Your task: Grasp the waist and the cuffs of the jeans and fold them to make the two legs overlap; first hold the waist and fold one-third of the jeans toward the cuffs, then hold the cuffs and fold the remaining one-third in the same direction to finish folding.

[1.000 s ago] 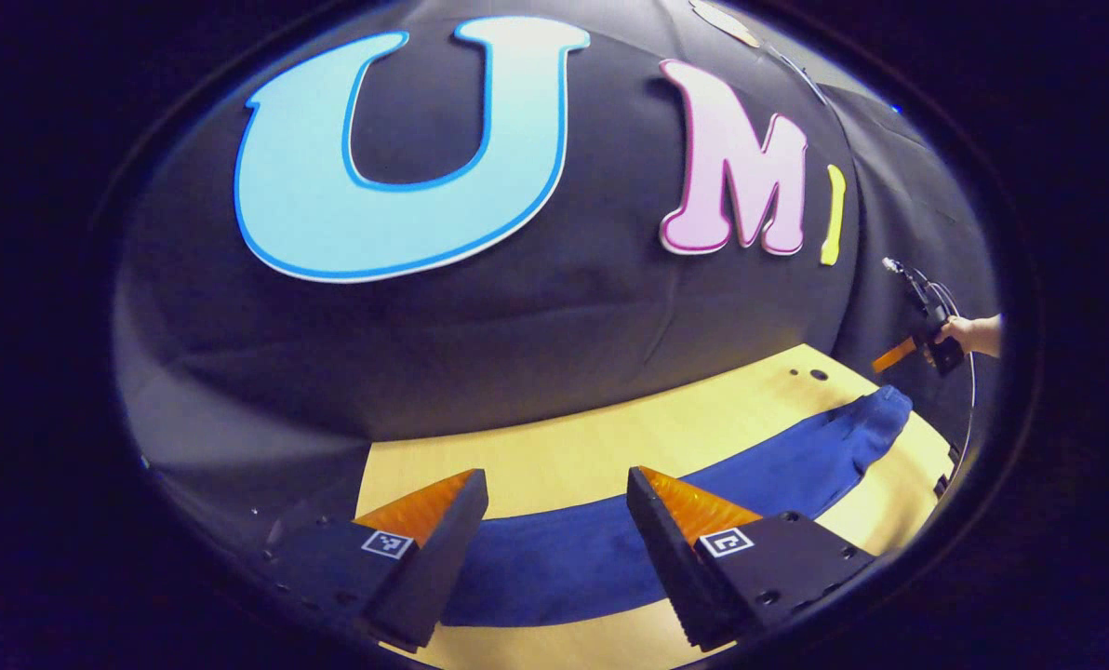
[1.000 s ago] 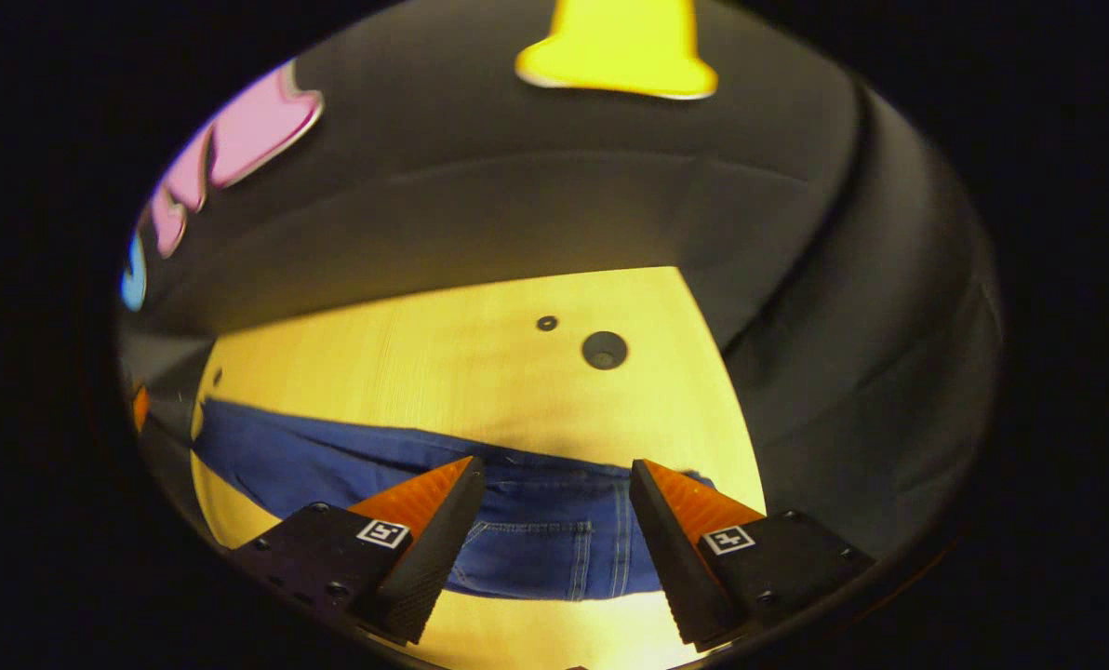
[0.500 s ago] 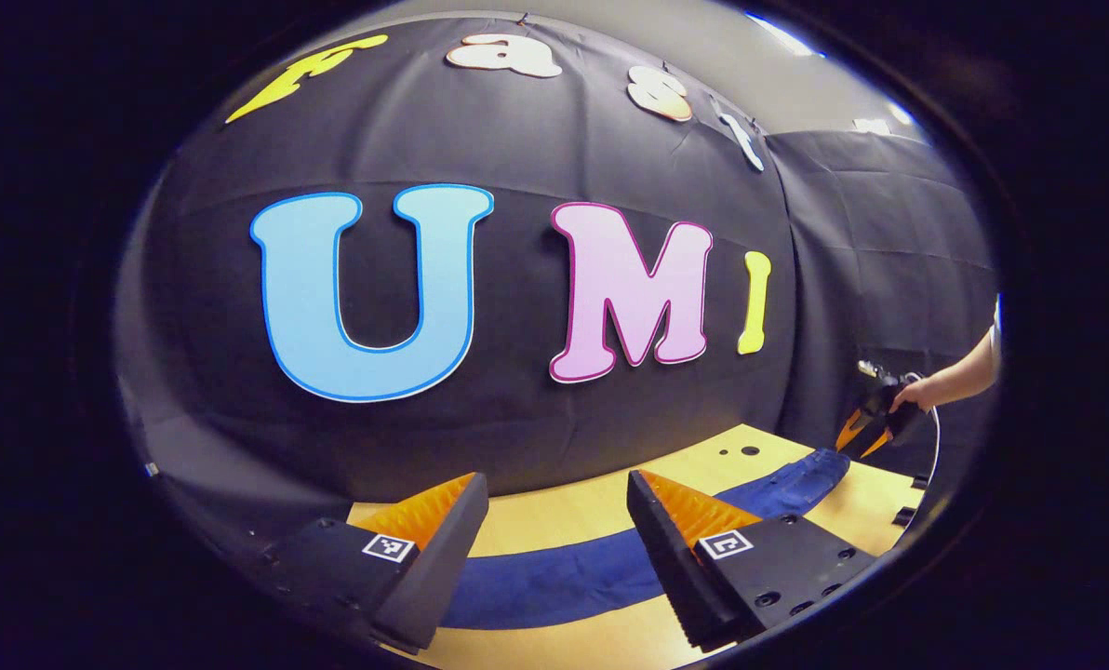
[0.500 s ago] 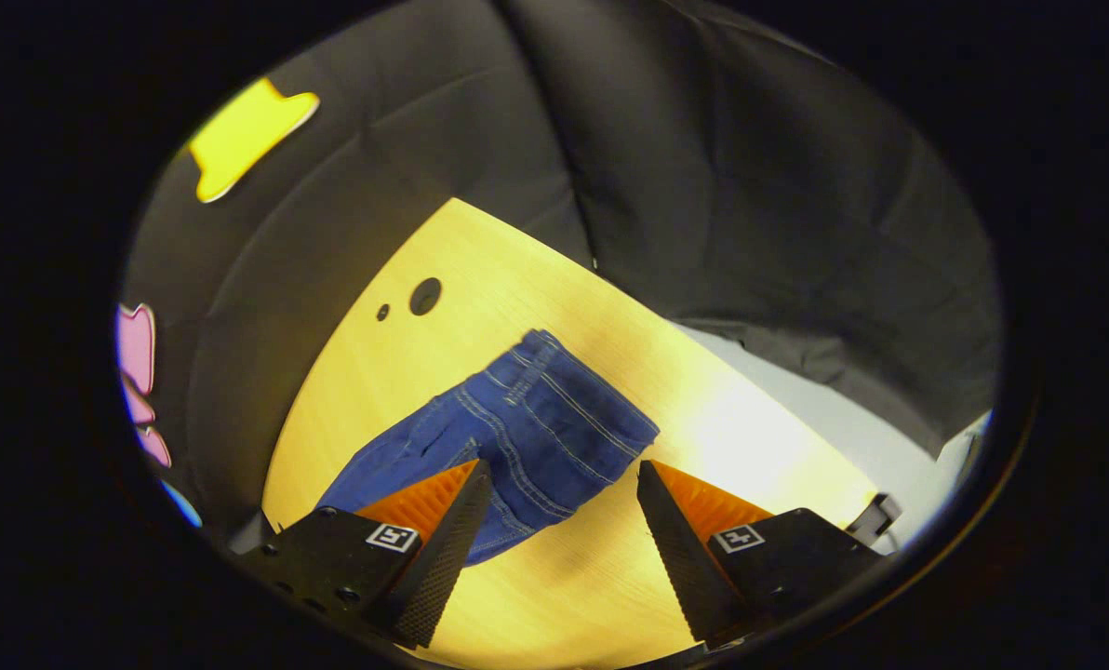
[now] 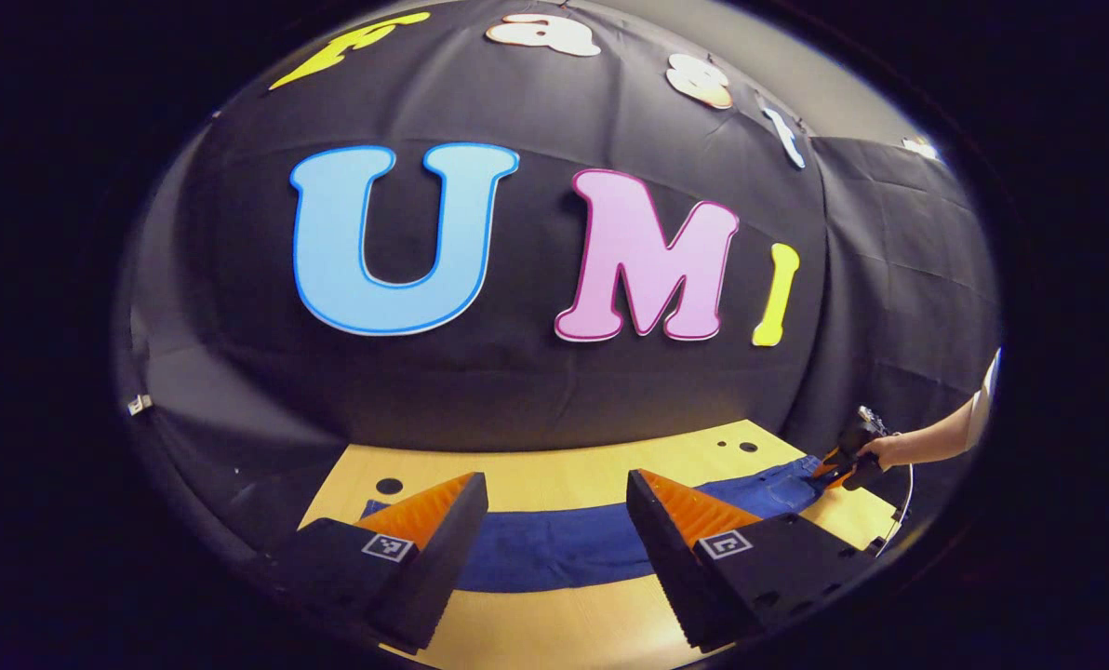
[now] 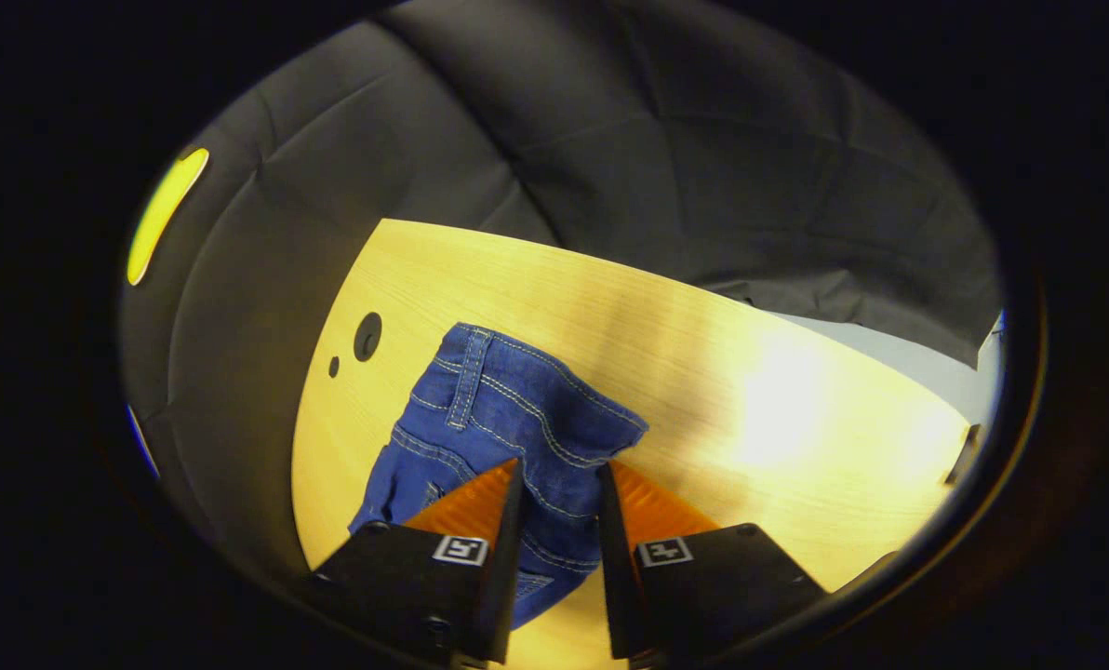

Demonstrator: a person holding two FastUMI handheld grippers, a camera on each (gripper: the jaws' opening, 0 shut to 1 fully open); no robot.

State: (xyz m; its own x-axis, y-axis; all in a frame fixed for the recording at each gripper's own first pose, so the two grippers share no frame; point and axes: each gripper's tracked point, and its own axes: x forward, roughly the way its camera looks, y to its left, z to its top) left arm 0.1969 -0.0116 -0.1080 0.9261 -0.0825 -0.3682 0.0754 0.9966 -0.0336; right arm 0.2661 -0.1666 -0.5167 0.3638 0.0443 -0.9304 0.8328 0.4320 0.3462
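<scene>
Left gripper [image 5: 554,521] at bottom of the left gripper view sat wide open, two fingers apart above one pair of jeans [image 5: 564,549] stretched across the table [image 5: 554,470]. Right gripper [image 6: 556,493] was nearly closed at the waist [image 6: 517,400], contact unclear. Two holes [image 6: 367,336] beyond.

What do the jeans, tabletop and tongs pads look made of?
Jeans: blue denim, matte, with pale contrast stitching and a belt loop. Tabletop: light wood or wood-look laminate, faint straight grain, soft sheen under the lamp glare. Pads on the right tongs: orange, ribbed, probably rubber or soft plastic, on black, seemingly hard plastic fingers.
</scene>
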